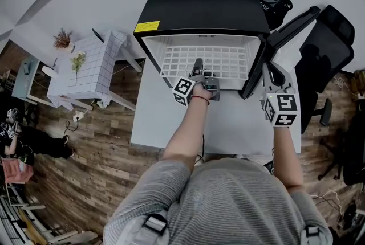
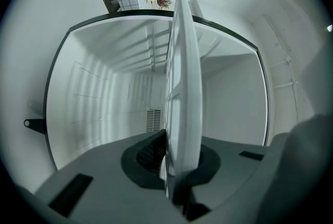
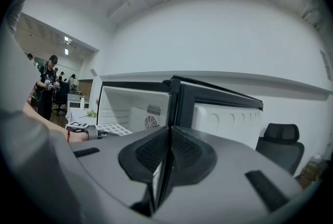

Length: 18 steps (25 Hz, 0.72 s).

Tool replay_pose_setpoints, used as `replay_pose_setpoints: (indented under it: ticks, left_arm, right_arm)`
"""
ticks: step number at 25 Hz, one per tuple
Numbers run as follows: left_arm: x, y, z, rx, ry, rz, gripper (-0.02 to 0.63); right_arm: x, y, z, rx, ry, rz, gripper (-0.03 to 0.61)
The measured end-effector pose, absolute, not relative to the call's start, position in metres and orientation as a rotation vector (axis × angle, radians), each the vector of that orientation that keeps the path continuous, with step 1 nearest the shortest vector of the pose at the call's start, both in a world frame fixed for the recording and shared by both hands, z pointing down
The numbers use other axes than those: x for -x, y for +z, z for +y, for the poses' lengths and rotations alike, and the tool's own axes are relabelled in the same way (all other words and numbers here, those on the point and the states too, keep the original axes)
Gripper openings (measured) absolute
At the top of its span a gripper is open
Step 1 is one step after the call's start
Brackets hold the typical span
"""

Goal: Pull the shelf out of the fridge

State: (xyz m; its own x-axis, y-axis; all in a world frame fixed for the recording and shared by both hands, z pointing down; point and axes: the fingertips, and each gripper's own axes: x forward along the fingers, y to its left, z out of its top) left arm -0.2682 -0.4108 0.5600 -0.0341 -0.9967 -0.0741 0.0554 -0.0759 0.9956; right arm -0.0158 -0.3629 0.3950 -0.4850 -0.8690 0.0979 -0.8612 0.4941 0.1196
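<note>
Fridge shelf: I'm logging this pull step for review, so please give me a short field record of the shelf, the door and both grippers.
fridge: black-topped fridge on a white table, interior white
door: door swung open at the fridge's right
shelf: white grid shelf, level, appears partly drawn out
left gripper: left gripper clamped on the shelf's front edge
right gripper: right gripper beside the door, jaws together, nothing between them
door contact: cannot tell

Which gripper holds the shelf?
The left gripper: its jaws pinch the front edge of the shelf. The right gripper is shut on nothing, beside the fridge door.
</note>
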Motion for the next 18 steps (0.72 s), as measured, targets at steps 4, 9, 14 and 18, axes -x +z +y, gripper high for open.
replay_pose_setpoints:
  ticks: [4, 9, 14, 18]
  left_arm:
    - [0.267, 0.56, -0.403, -1.217, -1.317, -1.153, 0.032]
    - [0.266, 0.559, -0.395, -1.23, -1.326, -1.152, 0.032]
    - [0.266, 0.558, -0.39, -1.229, -1.336, -1.155, 0.032]
    - [0.265, 0.559, -0.386, -1.229, -1.342, -1.159, 0.032]
  right_arm:
    - [0.015, 0.395, -0.362, -1.517, -0.081, -2.587, 0.014]
    - [0.016, 0.395, -0.363, -1.536, -0.099, -2.574, 0.014]
    - [0.016, 0.395, -0.363, -1.573, -0.11, -2.552, 0.014]
    - [0.014, 0.396, -0.362, -1.631, -0.135, -2.516, 0.014]
